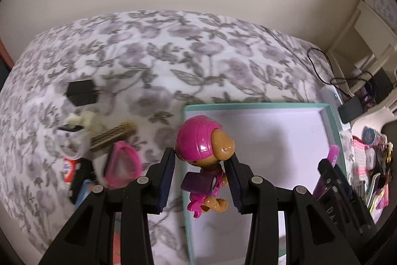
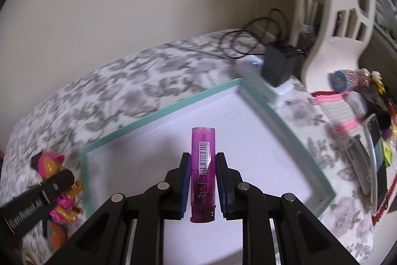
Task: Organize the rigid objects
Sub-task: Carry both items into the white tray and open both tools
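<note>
Left hand-held gripper [image 1: 202, 165] grasps toy pup [image 1: 206, 153]; right hand-held gripper [image 2: 203, 180] clenches purple lighter [image 2: 203, 173], base hidden.

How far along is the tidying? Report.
Done: nothing lies in the teal box yet. In hand: left gripper holds the toy pup, right gripper the purple lighter, both over it. Left: black charger, pink goggles, comb.

A bed with a grey floral cover [image 1: 153, 51] is carrying everything. A shallow teal-rimmed box [image 1: 333, 131] is lying on it. To the box's left, a black plug adapter [image 1: 80, 93], a woven brown block [image 1: 113, 134] and a pink frame-like piece [image 1: 122, 162] are lying close together. A white device [image 2: 248, 67] with black cables [image 2: 238, 46] is sitting beyond the box's far corner.
</note>
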A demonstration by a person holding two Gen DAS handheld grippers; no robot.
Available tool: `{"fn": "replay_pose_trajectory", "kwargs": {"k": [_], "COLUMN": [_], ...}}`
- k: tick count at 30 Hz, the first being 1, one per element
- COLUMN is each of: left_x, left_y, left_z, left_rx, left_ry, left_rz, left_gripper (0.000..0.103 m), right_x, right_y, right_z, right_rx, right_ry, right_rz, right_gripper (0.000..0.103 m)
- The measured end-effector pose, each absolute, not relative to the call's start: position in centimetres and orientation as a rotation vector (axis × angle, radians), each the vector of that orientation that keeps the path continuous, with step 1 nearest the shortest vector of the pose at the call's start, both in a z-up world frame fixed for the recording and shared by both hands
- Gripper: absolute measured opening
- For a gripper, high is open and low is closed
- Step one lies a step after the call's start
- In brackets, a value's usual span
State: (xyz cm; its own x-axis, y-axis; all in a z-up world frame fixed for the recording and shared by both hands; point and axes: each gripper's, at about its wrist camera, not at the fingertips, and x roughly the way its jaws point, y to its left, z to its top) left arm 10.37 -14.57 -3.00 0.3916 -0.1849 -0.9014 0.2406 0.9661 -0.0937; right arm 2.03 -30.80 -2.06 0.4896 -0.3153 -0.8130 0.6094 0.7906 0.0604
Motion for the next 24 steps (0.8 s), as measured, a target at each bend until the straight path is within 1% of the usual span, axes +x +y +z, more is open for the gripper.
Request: {"fn": "replay_pose_trajectory", "kwargs": {"k": [4,8,20,21,22,24], "left_x": [10.2,10.3,9.8,9.8,9.8,9.8], "left_y": [-15.6,-16.2,-16.1,-16.1,-16.1,-16.1], "left_z": [-4.4,-5.6,-5.8,-5.7,-5.6,-5.5], "left_rx": [0.059,0.054,0.061,0.062,0.062,0.065], "left_ry": [1.111,1.132,1.142,1.140,1.136,1.132], "left_rz": [-0.292,-0.321,-0.336,-0.337,-0.341,-0.341], "left_gripper": [0.042,0.042,0.043,0.047,0.054,0.059], "right_x": [1.5,1.8,2.1,2.1,2.1,2.1], "right_y": [-32.5,-32.6,-32.1,-32.0,-32.0,-32.0], "right_z": [-2.7,-3.6,-4.4,-4.5,-4.5,-4.5], "right_rx": [0.384,0.372,0.356,0.357,0.358,0.355], "right_ry": [0.893,0.919,0.959,0.962,0.964,0.968], "right_rz": [-0.604,-0.605,-0.590,-0.587,-0.584,-0.582], "right_gripper": [0.021,0.021,0.021,0.021,0.021,0.021]}}
